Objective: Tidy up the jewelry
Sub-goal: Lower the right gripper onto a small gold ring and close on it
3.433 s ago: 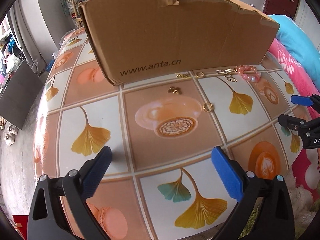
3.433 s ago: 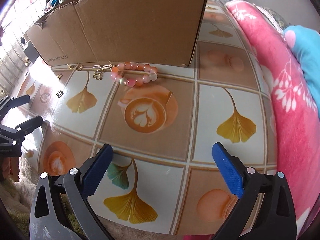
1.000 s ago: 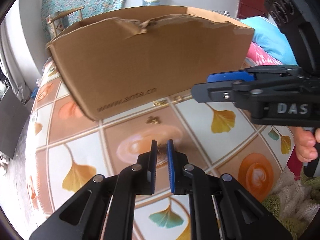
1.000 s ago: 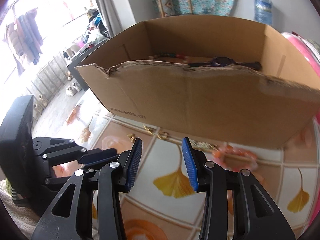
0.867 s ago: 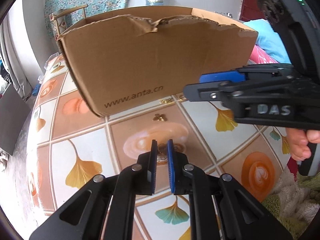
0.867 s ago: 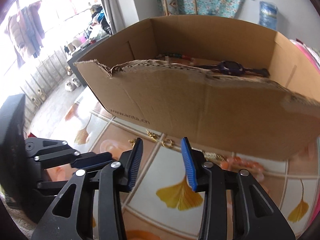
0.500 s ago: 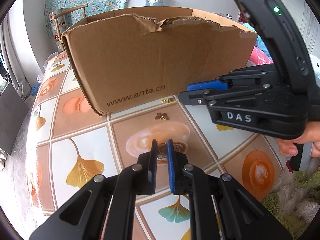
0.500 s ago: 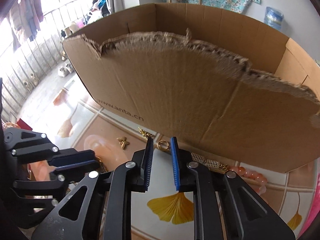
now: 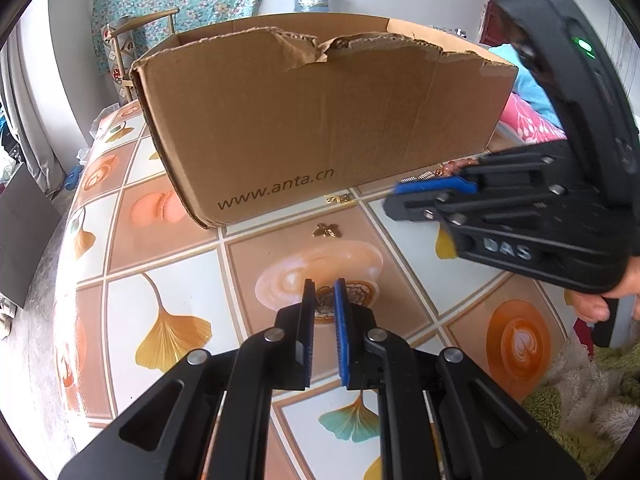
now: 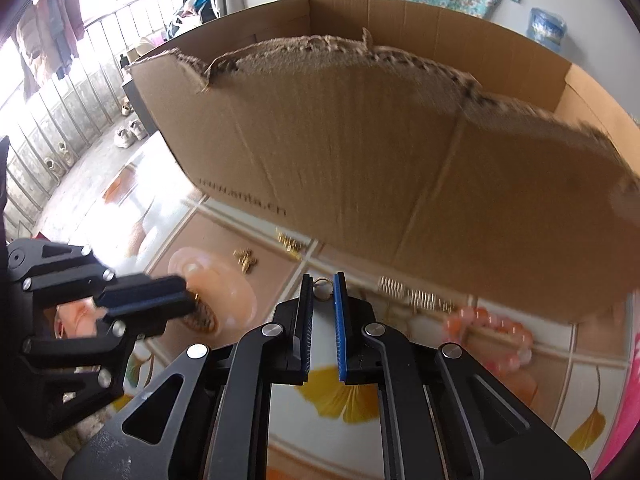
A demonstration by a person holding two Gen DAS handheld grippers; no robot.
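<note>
In the left wrist view, the left gripper (image 9: 323,292) sits at the bottom centre of the frame, its blue pads drawn close on a small gold ring (image 9: 322,291) held between the tips. Under it lies the table (image 9: 180,268), covered in a ginkgo-leaf and coffee-cup pattern. Further up the frame, a gold butterfly charm (image 9: 327,231) rests on the cloth, and beyond it a small gold piece (image 9: 340,199) lies just beside the base of the cardboard box (image 9: 320,128), which fills the upper middle of the frame.

In the right wrist view, the right gripper (image 10: 322,289) occupies the bottom centre, its jaws narrowed on a second gold ring (image 10: 322,283) pinched at the tips. To the right of centre, a gold chain (image 10: 412,295) stretches along the foot of the box, and a pink bead bracelet (image 10: 492,334), blurred, lies at the right of the frame, near the box's lower edge. The box's torn front wall rises across the upper half of the frame; what lies inside it cannot be seen.
</note>
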